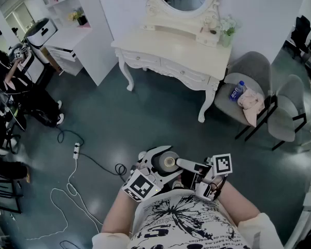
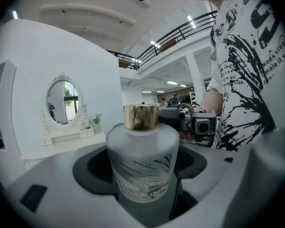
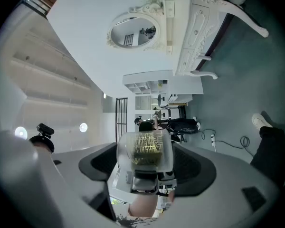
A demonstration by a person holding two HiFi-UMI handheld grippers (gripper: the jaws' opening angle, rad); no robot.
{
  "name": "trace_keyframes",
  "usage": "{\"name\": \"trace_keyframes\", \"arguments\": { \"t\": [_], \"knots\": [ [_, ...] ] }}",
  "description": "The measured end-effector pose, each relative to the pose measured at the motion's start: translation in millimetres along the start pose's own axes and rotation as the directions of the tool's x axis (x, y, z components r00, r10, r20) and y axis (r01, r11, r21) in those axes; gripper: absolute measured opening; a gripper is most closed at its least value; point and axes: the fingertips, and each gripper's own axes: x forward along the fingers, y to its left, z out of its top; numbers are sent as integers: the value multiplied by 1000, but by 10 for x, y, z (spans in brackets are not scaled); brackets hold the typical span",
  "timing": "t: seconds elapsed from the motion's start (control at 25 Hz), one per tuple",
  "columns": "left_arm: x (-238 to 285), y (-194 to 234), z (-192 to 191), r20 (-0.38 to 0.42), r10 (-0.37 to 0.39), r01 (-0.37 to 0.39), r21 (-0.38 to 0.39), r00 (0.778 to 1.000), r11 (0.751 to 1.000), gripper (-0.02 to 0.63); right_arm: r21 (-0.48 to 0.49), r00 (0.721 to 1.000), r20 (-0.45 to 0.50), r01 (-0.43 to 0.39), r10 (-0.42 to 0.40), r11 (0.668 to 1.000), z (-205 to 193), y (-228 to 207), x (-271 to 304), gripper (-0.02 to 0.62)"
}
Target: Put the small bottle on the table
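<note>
The small bottle (image 1: 169, 162) is frosted glass with a gold cap and hangs close in front of my chest, cap up. My left gripper (image 1: 159, 166) is shut on it; in the left gripper view the bottle (image 2: 142, 160) stands upright between the dark pads (image 2: 92, 167). My right gripper (image 1: 181, 164) faces it from the right, jaws wide, and the bottle (image 3: 145, 151) sits at their tips; I see no pad pressing on it. The white dressing table (image 1: 171, 48) with an oval mirror stands across the floor ahead.
Two grey chairs (image 1: 249, 71) stand right of the table, one holding a blue bottle (image 1: 237, 91) and a cloth. A power strip (image 1: 76, 150) and cables lie on the floor at the left. A person (image 1: 10, 82) sits at far left beside white shelving (image 1: 72, 35).
</note>
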Motion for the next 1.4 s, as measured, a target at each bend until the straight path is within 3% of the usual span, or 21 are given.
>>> {"name": "trace_keyframes", "arguments": {
  "t": [0.8, 1.12, 1.4],
  "knots": [
    [32, 330, -64, -2, -12, 12, -10, 1000, 1000, 350, 5, 1000, 16, -8, 7, 1000, 252, -86, 218, 365],
    [131, 988, -221, 0, -60, 60, -31, 998, 998, 350, 29, 998, 51, 21, -23, 999, 791, -289, 599, 365],
    [207, 1898, -316, 8, -107, 107, -15, 994, 994, 350, 17, 995, 94, 18, -20, 1000, 1518, -409, 1166, 365]
  ]
}}
